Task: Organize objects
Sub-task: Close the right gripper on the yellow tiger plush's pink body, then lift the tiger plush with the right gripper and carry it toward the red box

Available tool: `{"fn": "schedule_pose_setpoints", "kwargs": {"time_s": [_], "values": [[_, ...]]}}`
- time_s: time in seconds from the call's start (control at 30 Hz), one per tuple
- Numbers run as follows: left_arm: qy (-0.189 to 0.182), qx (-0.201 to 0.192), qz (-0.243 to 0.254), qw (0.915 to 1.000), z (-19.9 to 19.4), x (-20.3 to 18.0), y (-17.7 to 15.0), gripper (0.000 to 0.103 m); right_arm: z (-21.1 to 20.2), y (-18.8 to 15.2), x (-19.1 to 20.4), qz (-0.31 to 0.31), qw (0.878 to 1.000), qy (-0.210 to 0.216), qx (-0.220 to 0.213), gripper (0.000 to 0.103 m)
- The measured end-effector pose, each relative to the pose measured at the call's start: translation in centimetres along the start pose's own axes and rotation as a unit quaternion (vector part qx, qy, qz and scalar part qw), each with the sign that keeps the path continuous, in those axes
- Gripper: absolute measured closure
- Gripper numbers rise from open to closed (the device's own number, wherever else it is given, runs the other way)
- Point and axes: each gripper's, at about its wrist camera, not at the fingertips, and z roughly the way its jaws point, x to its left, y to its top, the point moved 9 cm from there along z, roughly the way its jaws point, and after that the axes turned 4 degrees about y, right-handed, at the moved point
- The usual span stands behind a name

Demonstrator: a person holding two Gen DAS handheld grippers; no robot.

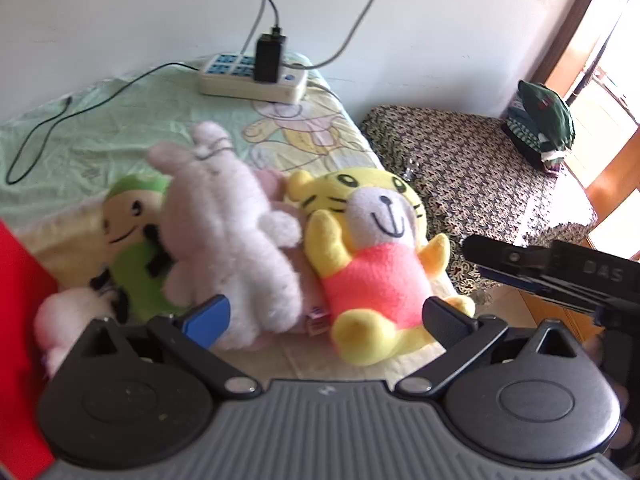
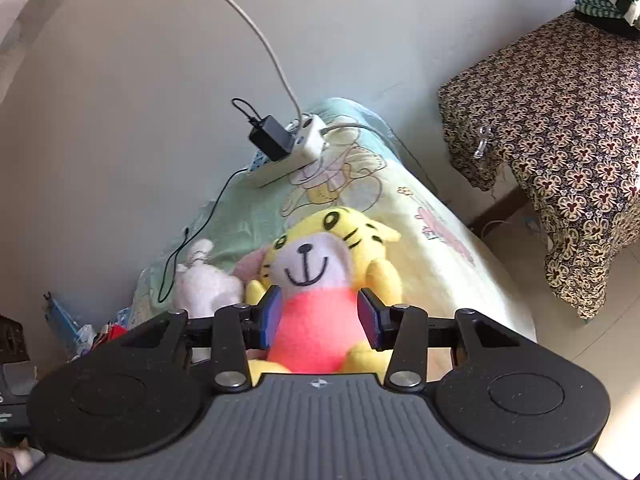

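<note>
Right gripper [image 2: 319, 322] pinches the tiger toy [image 2: 320, 280] by its pink belly, just beside the white rabbit [image 1: 232, 236] (left gripper [image 1: 326, 316] wide, empty), so soft plush could squeeze out, or drag the touching rabbit along.

We see yellow tiger plush [image 1: 372, 248], pink shirt, white muzzle, lying on back on bed, face up, at bed's edge. White rabbit plush [image 1: 228, 232] touching tiger's side, stretched lengthwise, ears toward wall. Green-capped doll [image 1: 132, 236] beside rabbit, partly under it. Small white plush [image 1: 68, 320] near doll, blurred. Pink plush [image 1: 272, 184] wedged between rabbit and tiger, mostly hidden.
</note>
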Motion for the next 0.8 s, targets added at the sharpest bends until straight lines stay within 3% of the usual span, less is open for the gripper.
{"fn": "schedule_pose_setpoints", "kwargs": {"time_s": [0.17, 0.33, 0.5, 0.8], "values": [[-0.036, 0.036, 0.021, 0.9985, 2.6, -2.5, 0.0, 0.001, 1.8, -0.2, -3.1, 0.074, 0.996, 0.036, 0.016, 0.056], [-0.057, 0.061, 0.049, 0.9953, 5.0, -4.0, -0.8, 0.001, 4.2, -1.2, -4.3, 0.15, 0.982, 0.099, 0.058, 0.054], [-0.07, 0.073, 0.045, 0.9939, 7.0, -3.9, -1.2, 0.002, 5.4, -0.1, -4.3, 0.138, 0.98, 0.138, 0.047, 0.052], [-0.074, 0.048, 0.052, 0.9947, 7.7, -4.2, -0.9, 0.002, 7.0, -0.1, -3.9, 0.163, 0.966, 0.191, 0.059, 0.052]]}}
